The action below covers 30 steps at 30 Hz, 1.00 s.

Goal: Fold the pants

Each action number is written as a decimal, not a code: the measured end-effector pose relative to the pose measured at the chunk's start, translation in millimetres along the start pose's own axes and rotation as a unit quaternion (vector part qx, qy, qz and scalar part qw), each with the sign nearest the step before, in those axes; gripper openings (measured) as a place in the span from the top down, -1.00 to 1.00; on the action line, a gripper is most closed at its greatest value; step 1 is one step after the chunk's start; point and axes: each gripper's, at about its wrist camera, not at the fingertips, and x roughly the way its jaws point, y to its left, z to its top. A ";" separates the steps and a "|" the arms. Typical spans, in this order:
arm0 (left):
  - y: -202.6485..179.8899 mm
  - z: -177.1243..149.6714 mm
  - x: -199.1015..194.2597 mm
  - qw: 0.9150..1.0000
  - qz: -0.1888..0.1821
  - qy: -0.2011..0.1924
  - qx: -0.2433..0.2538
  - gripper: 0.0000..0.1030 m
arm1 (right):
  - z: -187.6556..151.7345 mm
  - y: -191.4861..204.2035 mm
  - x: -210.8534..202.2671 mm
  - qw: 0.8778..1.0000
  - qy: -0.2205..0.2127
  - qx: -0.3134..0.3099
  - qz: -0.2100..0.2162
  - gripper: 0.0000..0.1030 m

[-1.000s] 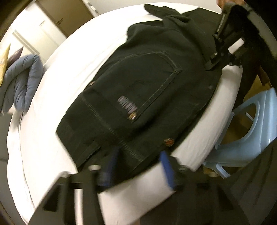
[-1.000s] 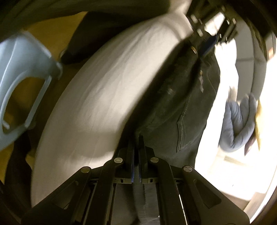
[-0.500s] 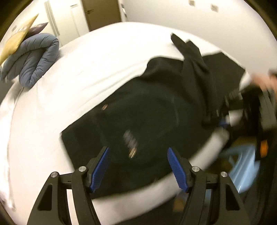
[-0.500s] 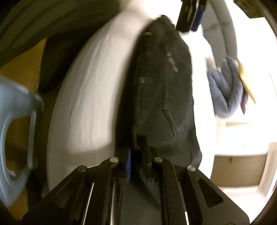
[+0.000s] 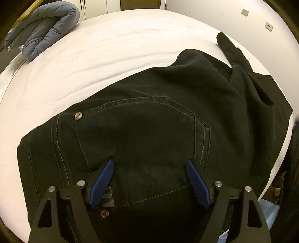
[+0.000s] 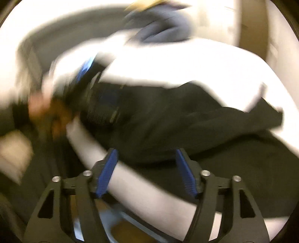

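Both grippers' jaws were opening with nothing clamped, the left gripper (image 5: 149, 168) over the black pants (image 5: 168, 115) on the white bed (image 5: 93, 61), the right gripper (image 6: 145, 155) near their edge.

A white bed (image 5: 115, 56) with a lightly creased sheet fills most of the left wrist view. A folded grey-blue quilted comforter (image 5: 43, 31) lies at its far left corner. Behind the bed runs a white wall (image 5: 214, 15) carrying two small plates (image 5: 244, 12), and cupboard doors (image 5: 140, 4) stand further back. A pale blue plastic stool (image 5: 271, 215) shows at the lower right edge, beside the bed.
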 end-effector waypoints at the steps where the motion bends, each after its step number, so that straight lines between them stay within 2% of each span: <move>1: -1.9 3.7 -1.6 1.000 0.001 0.001 -0.001 -0.58 | 8.4 -17.8 -10.0 0.999 -0.020 0.040 -0.002 -0.26; 3: -8.9 16.7 -17.5 1.000 -0.005 -0.025 -0.018 -0.56 | 28.3 -63.4 -24.7 0.992 -0.042 0.120 -0.013 -0.32; 6: -5.2 40.0 -20.8 0.997 -0.029 -0.052 -0.044 -0.58 | 51.9 -135.7 -25.9 0.976 -0.039 0.214 -0.028 -0.33; 8: -6.6 51.0 -9.7 0.996 -0.048 -0.050 -0.063 -0.58 | 69.8 -188.0 -12.3 0.961 -0.017 0.273 -0.045 -0.33; 10: -8.5 58.2 7.1 0.994 -0.060 -0.043 -0.078 -0.58 | 77.7 -226.8 1.5 0.947 -0.021 0.318 -0.036 -0.33; 11: -9.4 60.6 21.2 0.993 -0.060 -0.030 -0.094 -0.58 | 83.1 -249.8 11.6 0.936 -0.028 0.348 -0.028 -0.33; 13: -8.1 58.4 31.3 0.991 -0.061 -0.028 -0.112 -0.58 | 90.6 -284.0 30.3 0.922 -0.028 0.385 -0.034 -0.33; 15: -8.4 62.1 33.5 0.990 -0.065 -0.030 -0.123 -0.60 | 98.9 -313.0 51.8 0.911 -0.017 0.408 -0.053 -0.33; 17: -9.0 65.6 35.9 0.989 -0.072 -0.025 -0.127 -0.61 | 106.4 -331.8 68.2 0.905 -0.014 0.421 -0.058 -0.33; 20: -2.5 61.6 37.7 0.989 -0.078 -0.021 -0.123 -0.67 | 117.0 -346.3 88.4 0.911 -0.006 0.406 -0.071 -0.33; 23: -4.0 63.8 40.2 0.990 -0.074 -0.017 -0.118 -0.78 | 131.8 -354.1 111.4 0.915 0.022 0.394 -0.081 -0.33; 27: -5.6 66.1 41.5 0.991 -0.066 -0.019 -0.113 -0.92 | 153.0 -373.3 149.8 0.927 0.070 0.343 -0.134 -0.32; 28: -6.1 65.5 41.0 0.992 -0.063 -0.019 -0.111 -0.92 | 155.3 -376.1 155.0 0.929 0.074 0.337 -0.136 -0.20; 29: -8.1 66.2 41.6 0.992 -0.060 -0.019 -0.110 -0.92 | 157.6 -378.2 158.6 0.930 0.075 0.332 -0.138 0.19; 30: -7.4 65.9 41.0 0.992 -0.060 -0.020 -0.109 -0.92 | 161.3 -380.4 162.1 0.933 0.079 0.323 -0.139 0.44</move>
